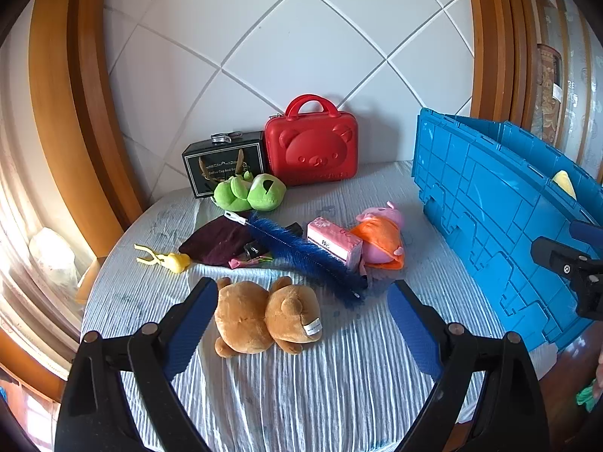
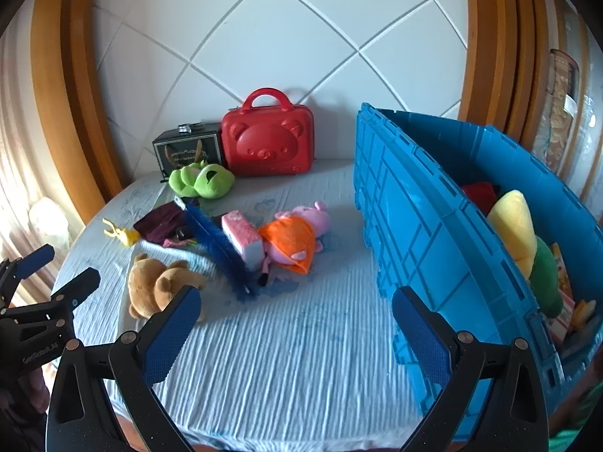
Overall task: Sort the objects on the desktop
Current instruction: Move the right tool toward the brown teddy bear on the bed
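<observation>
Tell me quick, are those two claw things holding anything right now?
Left gripper: open, holding nothing; the brown teddy bear lies between its fingers, ungripped.
Right gripper: open, holding nothing.

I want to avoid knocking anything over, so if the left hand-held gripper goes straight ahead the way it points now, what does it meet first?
Most likely the brown teddy bear. It lies on the cloth between the open fingers of the left hand-held gripper, nearer the left finger. Behind it comes the blue brush. Depth is hard to judge, so the gripper could pass above the bear.

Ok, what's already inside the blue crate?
In the right wrist view, the blue crate holds a yellow plush, something green, something red and what looks like printed packaging. Its wall hides whatever lies lower down.
</observation>
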A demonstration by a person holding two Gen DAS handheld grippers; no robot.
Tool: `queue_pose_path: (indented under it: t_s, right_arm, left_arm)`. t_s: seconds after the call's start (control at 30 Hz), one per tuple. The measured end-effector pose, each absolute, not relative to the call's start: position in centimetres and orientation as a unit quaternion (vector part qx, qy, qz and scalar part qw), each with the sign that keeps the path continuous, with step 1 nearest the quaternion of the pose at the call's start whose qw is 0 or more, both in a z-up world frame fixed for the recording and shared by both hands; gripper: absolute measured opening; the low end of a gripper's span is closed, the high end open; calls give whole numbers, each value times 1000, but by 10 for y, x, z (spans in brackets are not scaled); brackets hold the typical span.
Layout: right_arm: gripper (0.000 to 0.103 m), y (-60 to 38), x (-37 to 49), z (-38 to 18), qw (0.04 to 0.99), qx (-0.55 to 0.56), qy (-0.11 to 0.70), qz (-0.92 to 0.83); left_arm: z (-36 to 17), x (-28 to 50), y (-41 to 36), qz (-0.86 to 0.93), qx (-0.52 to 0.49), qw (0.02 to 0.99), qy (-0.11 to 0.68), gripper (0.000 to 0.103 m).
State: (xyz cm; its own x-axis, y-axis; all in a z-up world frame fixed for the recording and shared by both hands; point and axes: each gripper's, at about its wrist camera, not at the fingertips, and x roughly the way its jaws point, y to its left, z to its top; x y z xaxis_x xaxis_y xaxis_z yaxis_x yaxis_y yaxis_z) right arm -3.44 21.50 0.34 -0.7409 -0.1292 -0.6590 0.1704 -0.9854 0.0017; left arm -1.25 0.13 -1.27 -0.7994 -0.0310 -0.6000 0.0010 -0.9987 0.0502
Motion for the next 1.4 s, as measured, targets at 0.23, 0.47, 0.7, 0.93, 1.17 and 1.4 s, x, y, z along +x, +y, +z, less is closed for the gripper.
queue_pose_path:
  t_s: [0.23, 0.47, 0.7, 0.93, 1.17, 1.4]
  right_arm:
    - [103, 219, -33, 3, 66, 353, 28, -933]
    - [103, 217, -30, 3, 52, 354, 30, -933]
    - [103, 203, -25, 1, 40, 356, 33, -933]
    - [103, 181, -21, -4, 34, 359, 33, -932]
    - [103, 156, -21, -20, 50, 366, 27, -929]
    - [103, 149, -41, -47, 80, 403, 24, -911]
  left_arm:
    - [-14, -13, -1, -948, 317, 1, -22, 92]
    - [-16, -15, -8, -947, 319, -9, -20, 92]
    - [-17, -18, -25, -946, 324, -20, -17, 92]
    - [-23, -19, -54, -943, 332, -27, -12, 92]
    - [-32, -20, -89, -944, 330, -17, -26, 92]
    - [-56, -36, -131, -934, 357, 31, 4, 92]
